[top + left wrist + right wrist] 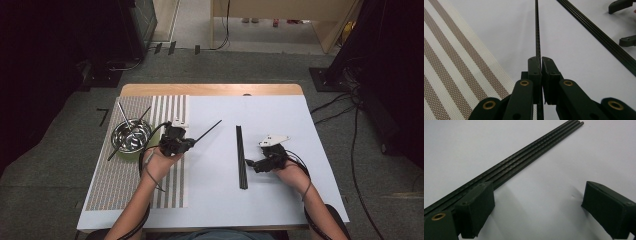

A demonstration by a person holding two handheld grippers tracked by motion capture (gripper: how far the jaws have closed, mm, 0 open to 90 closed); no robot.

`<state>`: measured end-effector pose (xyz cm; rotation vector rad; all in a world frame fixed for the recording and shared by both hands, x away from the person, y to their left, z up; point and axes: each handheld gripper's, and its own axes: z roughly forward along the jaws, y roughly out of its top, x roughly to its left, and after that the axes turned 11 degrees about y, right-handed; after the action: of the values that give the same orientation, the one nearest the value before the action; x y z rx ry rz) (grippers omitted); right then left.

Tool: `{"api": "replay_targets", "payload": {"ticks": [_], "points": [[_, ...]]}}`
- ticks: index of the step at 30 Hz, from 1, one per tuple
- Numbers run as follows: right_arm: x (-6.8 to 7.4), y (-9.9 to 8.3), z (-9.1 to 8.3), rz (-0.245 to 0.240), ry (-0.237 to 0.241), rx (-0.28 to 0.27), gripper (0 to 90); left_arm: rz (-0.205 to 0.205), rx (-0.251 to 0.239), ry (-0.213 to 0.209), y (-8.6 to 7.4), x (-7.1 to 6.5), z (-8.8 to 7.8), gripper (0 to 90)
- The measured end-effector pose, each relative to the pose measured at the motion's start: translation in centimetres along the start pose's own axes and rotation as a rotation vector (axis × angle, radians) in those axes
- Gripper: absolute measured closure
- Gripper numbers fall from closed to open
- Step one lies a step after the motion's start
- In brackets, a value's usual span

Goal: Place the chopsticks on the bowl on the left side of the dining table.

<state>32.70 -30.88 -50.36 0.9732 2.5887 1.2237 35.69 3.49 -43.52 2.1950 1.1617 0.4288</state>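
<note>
Chopsticks are being moved one by one, it seems, into the steel bowl (131,135) on the striped mat (170,107). Two or three already stand in that bowl. Just right of the bowl, the left gripper (192,142) pinches one black chopstick (209,130). Farther right of the bowl, a bundle of chopsticks (241,155) lies waiting, the right gripper (250,163) spread wide beside it.

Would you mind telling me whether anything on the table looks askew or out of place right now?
Nothing looks spilled or damaged. The chopsticks in the metal bowl on the striped mat splay at loose angles, unlike the neat black bundle of chopsticks lying on the white table. The left gripper is shut on one chopstick; the right gripper is open beside the bundle.
</note>
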Motion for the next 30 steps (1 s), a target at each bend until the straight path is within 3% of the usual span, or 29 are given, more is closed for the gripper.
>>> {"api": "replay_targets", "payload": {"ticks": [30], "points": [[0.0, 0.0, 0.0, 0.002, 0.0, 0.0, 10.3, -0.022, -0.003, 0.028, -0.4, 2.6, -1.5, 87.4]]}}
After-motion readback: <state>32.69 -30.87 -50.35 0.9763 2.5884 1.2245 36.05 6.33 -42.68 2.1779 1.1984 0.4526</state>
